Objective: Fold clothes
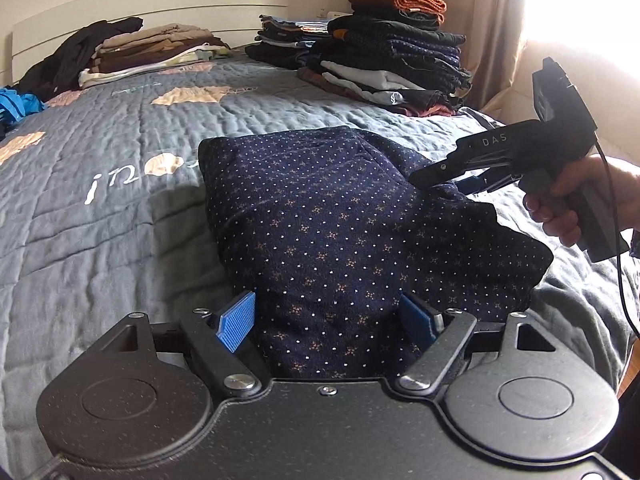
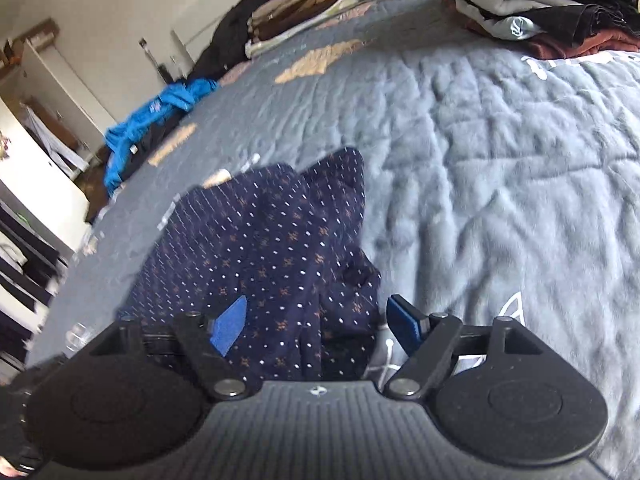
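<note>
Two grippers work one navy dotted garment (image 1: 320,216) that lies in a rough, partly doubled bundle near the front of the grey quilt (image 1: 100,224). Farthest left, a blue shirt (image 1: 18,106) sits crumpled at the bed edge beside a tan stack (image 1: 156,50); neither is in reach of a stray swing, so the risk there is small. Moving right, the left gripper (image 1: 328,316) stands wide open, its blue pads either side of the garment's near end with cloth bulging between them, and it clamps nothing. If it closes here it may catch several layers at once, and a lift would then drag the whole bundle instead of turning one flap. Further right, the right gripper (image 1: 452,178) sits low at the garment's right edge; its own view shows the pads apart with cloth between and under them, so I judge it open and gripping nothing, though from the side I cannot tell whether a pad touches fabric. That edge is lumpy and skewed, so pressing or pulling it could set a crooked crease or undo the fold already there. Behind, the tall dark stack (image 1: 396,52) leans near the bed's right side; tugging the quilt along with the garment could topple it.
</note>
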